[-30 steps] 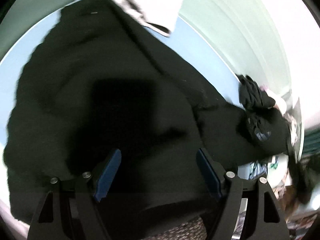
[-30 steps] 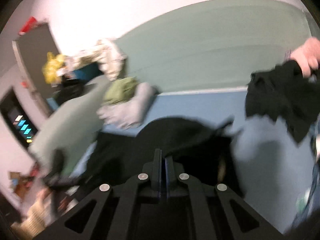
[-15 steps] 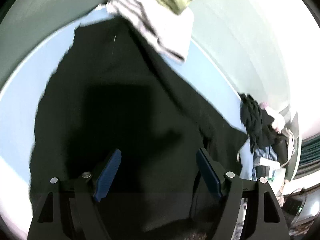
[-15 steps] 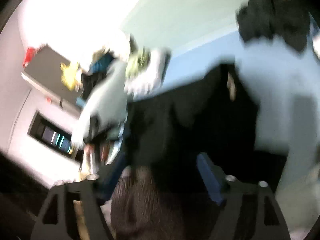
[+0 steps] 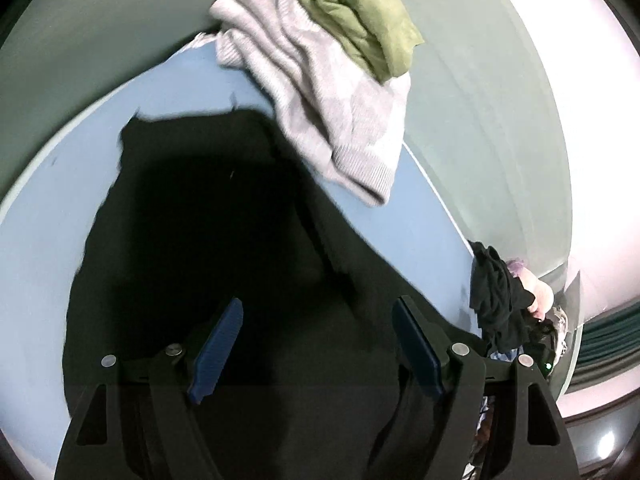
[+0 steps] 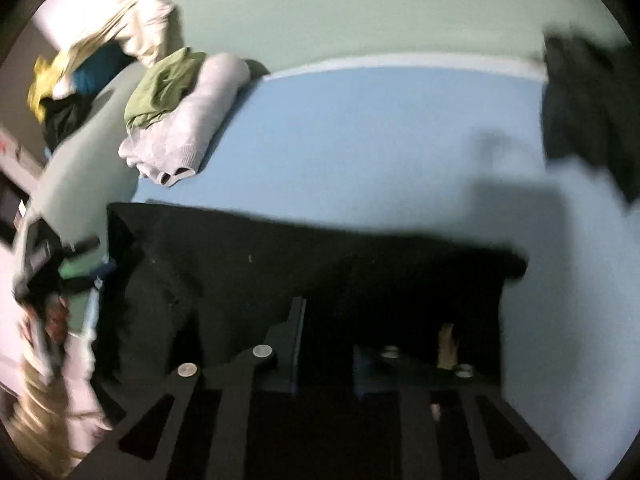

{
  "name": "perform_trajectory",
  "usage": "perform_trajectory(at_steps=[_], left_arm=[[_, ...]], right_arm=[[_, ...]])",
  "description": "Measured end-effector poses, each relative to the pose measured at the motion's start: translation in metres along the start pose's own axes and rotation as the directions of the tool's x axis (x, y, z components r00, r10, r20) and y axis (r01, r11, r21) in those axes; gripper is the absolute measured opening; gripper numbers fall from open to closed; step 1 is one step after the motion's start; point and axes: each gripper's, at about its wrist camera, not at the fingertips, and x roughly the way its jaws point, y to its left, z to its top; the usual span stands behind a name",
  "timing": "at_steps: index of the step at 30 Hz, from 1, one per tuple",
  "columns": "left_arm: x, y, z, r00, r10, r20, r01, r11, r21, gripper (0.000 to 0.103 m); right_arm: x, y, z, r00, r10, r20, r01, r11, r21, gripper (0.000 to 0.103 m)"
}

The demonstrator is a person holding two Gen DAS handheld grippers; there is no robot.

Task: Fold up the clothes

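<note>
We see a black garment (image 5: 224, 240) spread flat on the blue surface (image 5: 400, 216), its long axis running away from our left gripper (image 5: 316, 344), which hovers above it with jaws wide apart and nothing between them. Our right gripper (image 6: 326, 364) sits over the garment's near edge; its jaws have just been closing, and the blurred frame does not settle whether they pinch cloth.

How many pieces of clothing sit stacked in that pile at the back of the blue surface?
2: a grey knit sweater lying on the blue surface, and a folded green garment on top. More may be hidden.
</note>
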Motion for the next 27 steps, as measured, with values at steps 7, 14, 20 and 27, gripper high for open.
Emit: perform_trajectory(at_steps=[7, 14, 20, 27], left_arm=[[0.03, -0.018, 0.051, 0.998, 0.057, -0.024, -0.056, 0.998, 0.04, 0.074], [0.049, 0.021, 0.092, 0.999, -0.035, 0.012, 0.037, 0.978, -0.205, 0.07], [0.034, 0.021, 0.073, 0.995, -0.083, 0.055, 0.091, 0.981, -0.171, 0.07], [0.067, -0.06, 0.027, 0.961, -0.23, -0.155, 0.226, 0.973, -0.041, 0.071]], right_arm=[[0.004, -0.01, 0.066, 0.998, -0.033, 0.052, 0.034, 0.999, -0.005, 0.009], [0.083, -0.106, 0.098, 0.976, 0.208, 0.058, -0.204, 0.798, 0.567, 0.009], [0.058, -0.109, 0.075, 0.964, 0.242, 0.108, -0.26, 0.778, 0.572, 0.068], [0.021, -0.033, 0.061, 1.0, 0.007, 0.03, -0.01, 0.993, 0.117, 0.072]])
